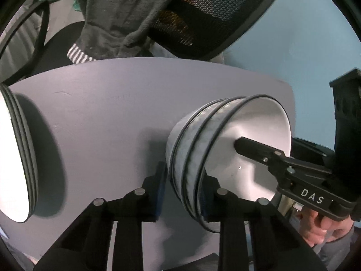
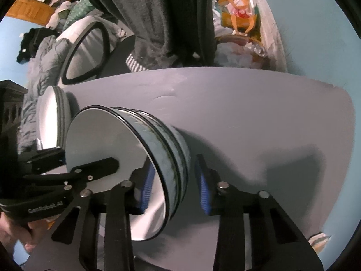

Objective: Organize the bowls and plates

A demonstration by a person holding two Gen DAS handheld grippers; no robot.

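A stack of white bowls with dark rims [image 1: 198, 140] [image 2: 144, 158] stands on the grey-blue table [image 1: 101, 117] [image 2: 248, 113]. My left gripper [image 1: 182, 194] straddles the stack's rim wall, jaws open, one finger outside and one inside. My right gripper [image 2: 173, 192] straddles the opposite rim the same way, jaws open; its finger [image 1: 255, 149] reaches into the top bowl in the left wrist view. A stack of white plates with dark rims [image 1: 15, 155] [image 2: 52, 117] sits on the table apart from the bowls.
A mesh office chair [image 1: 214, 15] draped with a grey garment [image 1: 117, 11] [image 2: 149, 18] stands past the table's far edge. Bags and clutter [image 2: 239, 15] lie beyond. The blue floor [image 1: 304, 45] lies past the table's edge.
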